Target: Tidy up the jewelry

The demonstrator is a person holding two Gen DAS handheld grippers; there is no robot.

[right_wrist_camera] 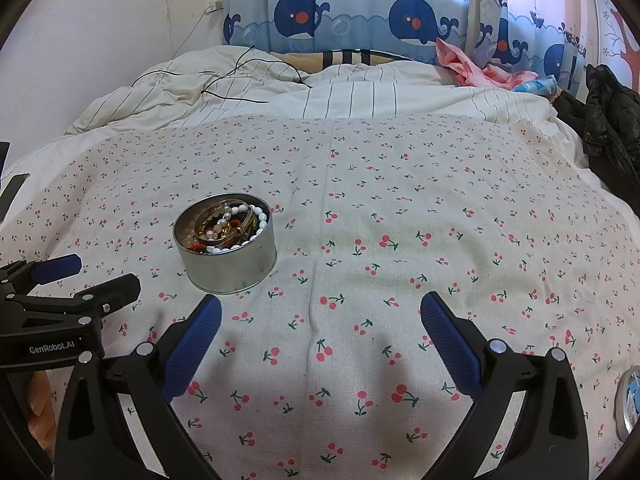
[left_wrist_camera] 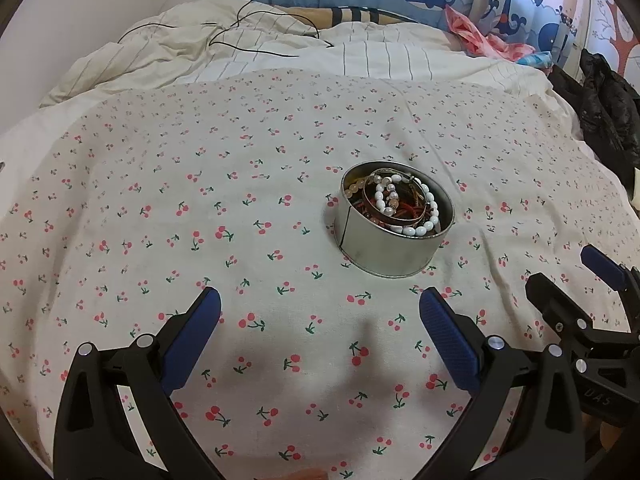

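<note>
- A round metal tin (left_wrist_camera: 394, 232) is sitting upright on a cherry-print cloth (left_wrist_camera: 200, 220) spread over a bed; the tin is lidless and the jewelry is lying inside it.
- Within the tin, a white bead bracelet (left_wrist_camera: 416, 216) is curling along the rim, tangled with a pale pearl strand (left_wrist_camera: 386, 194), thin metal bangles and reddish-brown beads too jumbled to tell apart.
- The left gripper (left_wrist_camera: 320, 312) is hovering low over the cloth with its blue-padded fingers (left_wrist_camera: 448, 336) spread wide and nothing between them; the tin is lying just ahead of its right fingertip, not touching.
- The right gripper (right_wrist_camera: 320, 312) is likewise standing wide and empty above the cloth, with the tin (right_wrist_camera: 226, 248) just beyond its left fingertip, apart from it.
- In the right wrist view the left gripper's body is showing at the left edge, bearing the white lettering "GenRobot.AI" (right_wrist_camera: 51, 347).
- In the left wrist view the right gripper's body is showing at the right edge with faint letters reading roughly "UAS" (left_wrist_camera: 598, 398); the rest is unreadable.
- A round lid-like disc (right_wrist_camera: 630, 404) is lying at the right edge of the right wrist view, mostly cut off; its printing is too small to read.
- Behind the cloth, a striped duvet (left_wrist_camera: 280, 52) is lying rumpled with a black cable (left_wrist_camera: 256, 36) trailing across it.
- A whale-print curtain (right_wrist_camera: 352, 12) is hanging at the head of the bed, and a black jacket (right_wrist_camera: 608, 116) is lying at the right.
</note>
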